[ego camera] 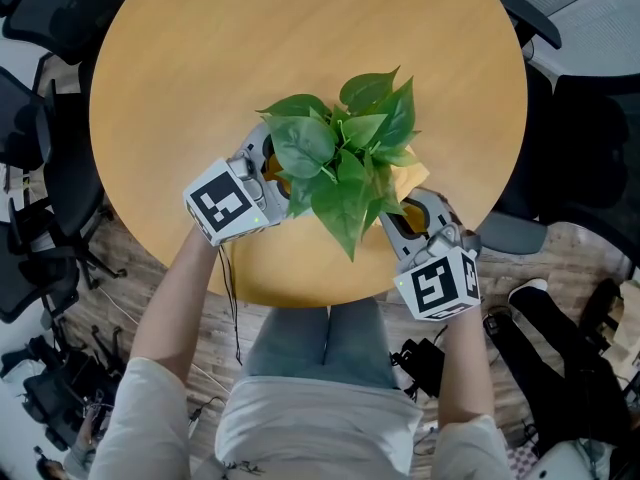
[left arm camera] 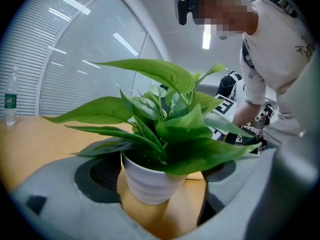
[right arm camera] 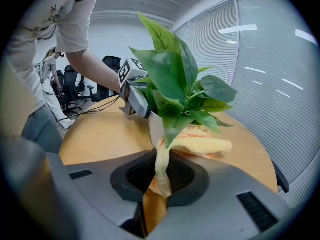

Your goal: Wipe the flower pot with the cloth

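A leafy green plant [ego camera: 340, 158] stands in a white ribbed pot [left arm camera: 150, 184] near the front edge of the round wooden table [ego camera: 200, 68]. In the head view the leaves hide the pot. My left gripper [ego camera: 268, 163] is open at the pot's left side, and the pot stands between its spread jaws. At the pot's right, my right gripper [ego camera: 415, 213] is shut on a yellow cloth [right arm camera: 200, 145]. The cloth rises from the jaws and drapes against the pot's side [right arm camera: 156, 126] under the leaves.
Black office chairs [ego camera: 40, 8] ring the table. A water bottle [left arm camera: 10, 99] stands far off on the tabletop. The table's front edge [ego camera: 320, 298] lies just below both grippers, at the person's lap. Glass walls with blinds stand behind.
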`<state>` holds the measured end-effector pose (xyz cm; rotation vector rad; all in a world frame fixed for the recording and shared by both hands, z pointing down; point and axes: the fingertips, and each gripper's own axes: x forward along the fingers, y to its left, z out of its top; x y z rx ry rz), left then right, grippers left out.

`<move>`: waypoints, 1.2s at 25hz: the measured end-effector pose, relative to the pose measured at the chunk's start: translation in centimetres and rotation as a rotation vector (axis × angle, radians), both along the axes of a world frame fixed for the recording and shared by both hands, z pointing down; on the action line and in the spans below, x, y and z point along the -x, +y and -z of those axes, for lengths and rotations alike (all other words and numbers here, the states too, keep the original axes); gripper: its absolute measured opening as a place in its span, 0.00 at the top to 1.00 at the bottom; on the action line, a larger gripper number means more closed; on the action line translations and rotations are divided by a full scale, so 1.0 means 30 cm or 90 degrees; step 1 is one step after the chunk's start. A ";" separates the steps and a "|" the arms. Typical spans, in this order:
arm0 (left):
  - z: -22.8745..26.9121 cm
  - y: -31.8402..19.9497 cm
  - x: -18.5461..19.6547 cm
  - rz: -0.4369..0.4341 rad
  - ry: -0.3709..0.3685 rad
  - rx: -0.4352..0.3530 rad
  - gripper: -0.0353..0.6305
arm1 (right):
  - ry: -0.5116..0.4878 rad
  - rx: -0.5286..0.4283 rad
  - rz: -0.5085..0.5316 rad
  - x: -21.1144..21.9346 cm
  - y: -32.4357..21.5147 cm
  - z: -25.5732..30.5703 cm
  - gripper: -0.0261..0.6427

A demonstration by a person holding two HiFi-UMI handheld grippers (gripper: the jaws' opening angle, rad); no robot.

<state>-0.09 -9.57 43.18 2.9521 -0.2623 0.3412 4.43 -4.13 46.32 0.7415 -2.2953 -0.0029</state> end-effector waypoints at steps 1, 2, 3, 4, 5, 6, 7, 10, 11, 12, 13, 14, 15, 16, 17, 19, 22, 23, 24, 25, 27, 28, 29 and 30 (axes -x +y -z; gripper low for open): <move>0.001 0.001 -0.001 -0.001 0.000 0.000 0.21 | 0.001 0.000 -0.003 -0.010 -0.003 -0.001 0.89; 0.001 0.002 -0.002 -0.002 0.001 0.000 0.21 | 0.003 0.001 -0.007 -0.022 -0.009 -0.004 0.89; 0.001 0.002 -0.003 -0.002 0.001 0.000 0.21 | 0.006 0.001 -0.012 -0.034 -0.016 -0.006 0.89; 0.000 0.002 -0.003 0.000 0.001 0.001 0.21 | 0.009 0.001 -0.017 -0.047 -0.026 -0.008 0.89; -0.002 0.002 -0.003 0.000 0.001 0.002 0.21 | 0.010 -0.001 -0.023 -0.060 -0.039 -0.010 0.89; -0.003 0.003 -0.004 0.000 0.001 0.002 0.21 | 0.010 -0.004 -0.029 -0.071 -0.052 -0.011 0.89; -0.003 0.004 -0.004 0.001 0.003 0.002 0.21 | 0.011 -0.007 -0.034 -0.082 -0.065 -0.012 0.89; 0.000 0.006 -0.005 0.002 0.005 0.004 0.21 | 0.013 -0.015 -0.045 -0.107 -0.110 -0.004 0.89; 0.002 0.005 -0.005 0.004 0.006 0.004 0.22 | 0.014 -0.019 -0.046 -0.111 -0.126 0.001 0.89; 0.003 0.005 -0.005 0.006 0.006 0.005 0.22 | 0.016 -0.022 -0.046 -0.112 -0.140 0.005 0.89; 0.003 0.006 -0.006 0.008 0.007 0.006 0.22 | 0.018 -0.024 -0.044 -0.111 -0.152 0.008 0.89; 0.002 0.007 -0.007 0.010 0.007 0.007 0.22 | 0.020 -0.026 -0.040 -0.107 -0.162 0.009 0.89; -0.001 0.007 -0.008 0.013 0.008 0.008 0.22 | 0.021 -0.029 -0.035 -0.101 -0.169 0.009 0.89; -0.004 0.008 -0.008 0.015 0.008 0.009 0.22 | 0.024 -0.031 -0.026 -0.091 -0.174 0.009 0.89; -0.007 0.008 -0.009 0.018 0.008 0.010 0.22 | 0.028 -0.034 -0.016 -0.080 -0.175 0.009 0.89; -0.010 0.009 -0.012 0.019 0.007 0.010 0.22 | 0.035 -0.039 0.004 -0.054 -0.172 0.011 0.89; -0.012 0.008 -0.015 0.023 0.004 0.010 0.22 | 0.037 -0.045 0.008 -0.031 -0.164 0.010 0.89; -0.012 0.007 -0.015 0.027 0.002 0.011 0.22 | 0.035 -0.045 0.005 -0.030 -0.163 0.011 0.89; -0.011 0.006 -0.015 0.032 0.001 0.012 0.22 | 0.032 -0.044 0.002 -0.031 -0.162 0.013 0.89; -0.010 0.006 -0.016 0.036 -0.001 0.013 0.22 | 0.031 -0.043 0.000 -0.032 -0.160 0.015 0.89; -0.009 0.006 -0.018 0.046 -0.005 0.015 0.22 | 0.031 -0.042 -0.001 -0.034 -0.156 0.017 0.89; -0.009 0.005 -0.018 0.051 -0.006 0.016 0.22 | 0.031 -0.042 -0.001 -0.035 -0.155 0.018 0.89; -0.009 0.004 -0.018 0.057 -0.007 0.017 0.22 | 0.031 -0.042 -0.001 -0.034 -0.154 0.018 0.89; -0.009 0.003 -0.017 0.063 -0.007 0.019 0.22 | 0.031 -0.041 -0.001 -0.033 -0.153 0.019 0.89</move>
